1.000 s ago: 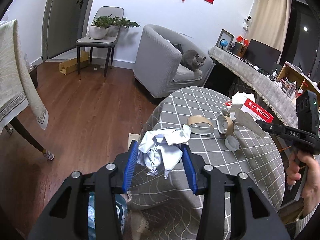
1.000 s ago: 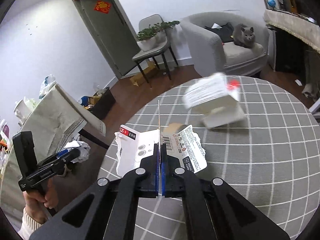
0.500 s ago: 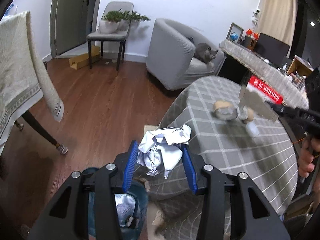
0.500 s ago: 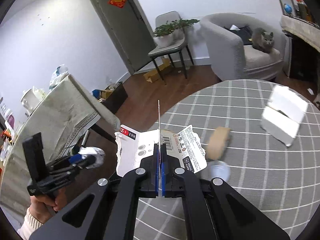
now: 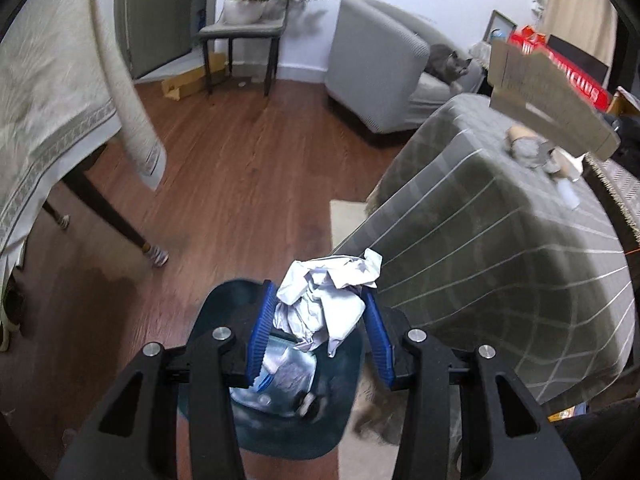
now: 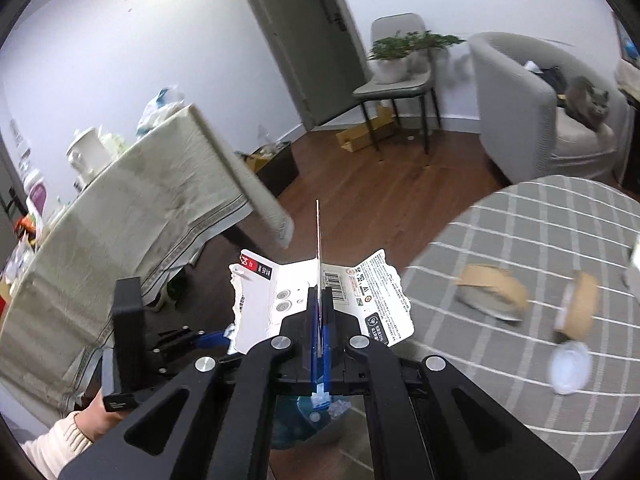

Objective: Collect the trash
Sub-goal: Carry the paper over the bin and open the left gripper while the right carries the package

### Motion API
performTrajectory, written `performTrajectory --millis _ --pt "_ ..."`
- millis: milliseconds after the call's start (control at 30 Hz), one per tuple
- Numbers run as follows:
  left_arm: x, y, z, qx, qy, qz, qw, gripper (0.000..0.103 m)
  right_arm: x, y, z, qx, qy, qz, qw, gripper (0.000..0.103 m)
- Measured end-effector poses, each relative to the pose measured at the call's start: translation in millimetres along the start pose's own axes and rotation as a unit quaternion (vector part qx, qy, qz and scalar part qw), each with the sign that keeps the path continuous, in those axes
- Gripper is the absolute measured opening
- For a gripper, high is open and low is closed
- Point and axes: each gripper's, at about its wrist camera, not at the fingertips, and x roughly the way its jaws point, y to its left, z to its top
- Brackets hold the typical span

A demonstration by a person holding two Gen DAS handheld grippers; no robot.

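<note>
Left wrist view: the left gripper [image 5: 318,330] clamps a crumpled wad of white paper [image 5: 324,300] between its blue pads at lower centre of the frame, directly above a dark teal bin [image 5: 224,304] whose liner already holds scraps. Right wrist view: the right gripper [image 6: 319,320] is clenched tight on a torn white card package [image 6: 288,292], red-labelled at its corner, barcode and small print on the right flap, fanned open at frame centre; the grey checked table [image 6: 520,248] fills the right.

I'm in a home living room: wood floor [image 5: 248,168], grey armchair [image 5: 376,76] with a cat [image 5: 448,65], plant [image 6: 404,46] on a chair [image 6: 394,88], clothed table [image 5: 500,240].
</note>
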Motion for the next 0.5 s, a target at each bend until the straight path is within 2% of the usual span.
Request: performTrajectory --millis 333,500 --pt "32 50 -35 -0.029 0.069 0.030 0.9967 0.047 56 50 -8 -0.043 0.037 0.002 0.998 0.002" --pt "47 66 -54 -0.040 0.105 0.028 0.9932 0.047 76 59 -13 -0.050 0.051 0.005 0.997 0.002"
